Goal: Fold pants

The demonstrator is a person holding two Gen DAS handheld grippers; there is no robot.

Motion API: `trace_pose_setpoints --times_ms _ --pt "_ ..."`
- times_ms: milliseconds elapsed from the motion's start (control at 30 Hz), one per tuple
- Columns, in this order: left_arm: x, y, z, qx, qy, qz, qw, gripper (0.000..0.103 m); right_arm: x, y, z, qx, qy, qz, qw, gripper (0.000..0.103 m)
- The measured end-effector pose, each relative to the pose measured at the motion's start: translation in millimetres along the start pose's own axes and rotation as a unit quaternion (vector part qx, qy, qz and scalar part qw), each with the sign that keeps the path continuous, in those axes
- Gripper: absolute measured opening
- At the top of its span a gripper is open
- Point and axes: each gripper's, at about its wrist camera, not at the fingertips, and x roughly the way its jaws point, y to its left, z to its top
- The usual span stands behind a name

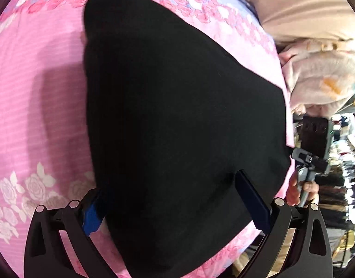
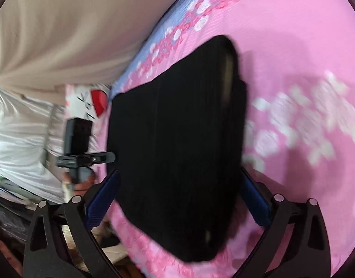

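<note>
Both grippers' fingers (image 1: 253, 199) (image 2: 103, 197) spread wide, gripping nothing, black pants (image 1: 177, 115) (image 2: 177, 150) lying between them.

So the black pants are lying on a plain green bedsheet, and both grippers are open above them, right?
Not quite: the bedsheet is pink with a rose pattern, not plain green, as both wrist views show. The rest holds: the black pants lie on it, and the left gripper and right gripper are both open over them.
</note>
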Motion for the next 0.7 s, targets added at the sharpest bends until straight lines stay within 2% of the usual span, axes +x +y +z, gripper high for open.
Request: trace_pose_setpoints --times_ms 100,133,167,267,367,467,567,700 --pt "-1.5 -0.7 -3.9 0.01 -0.008 0.005 0.9999 0.094 7.5 10.3 1.7 -0.026 0.002 -0.037 0.999 0.092" --pt "-3.2 -1.4 -5.9 0.016 -0.017 0.013 0.9996 0.081 7.5 12.9 -0.7 -0.034 0.0 -0.053 0.998 0.083" --pt "-5.3 -3.6 -9.6 0.028 -0.026 0.015 0.9992 0.07 6.4 15.2 -5.7 -0.042 -0.005 -0.083 0.996 0.059" --pt "-12.0 -1.5 -10.7 0.027 -0.047 0.006 0.9985 0.048 -0.4 11.2 -14.3 -0.036 -0.022 -0.073 0.996 0.043" --pt "-24.2 -10.5 -17.4 0.037 -0.074 -0.003 0.9966 0.036 -12.2 17.4 -18.1 -0.042 -0.045 -0.069 0.996 0.035" --pt "-39.9 -19.6 -25.9 0.042 -0.089 -0.021 0.9949 0.031 -32.3 34.1 -27.0 -0.057 -0.065 -0.043 0.995 0.032" --pt "-65.8 -26.6 -52.2 0.041 -0.092 -0.065 0.9928 0.03 -53.2 54.6 -49.4 -0.077 -0.069 -0.034 0.994 0.031" --pt "-78.6 -27.0 -94.5 0.037 -0.067 -0.092 0.9928 0.03 -68.0 64.0 -92.2 -0.079 -0.046 -0.02 0.996 0.031"
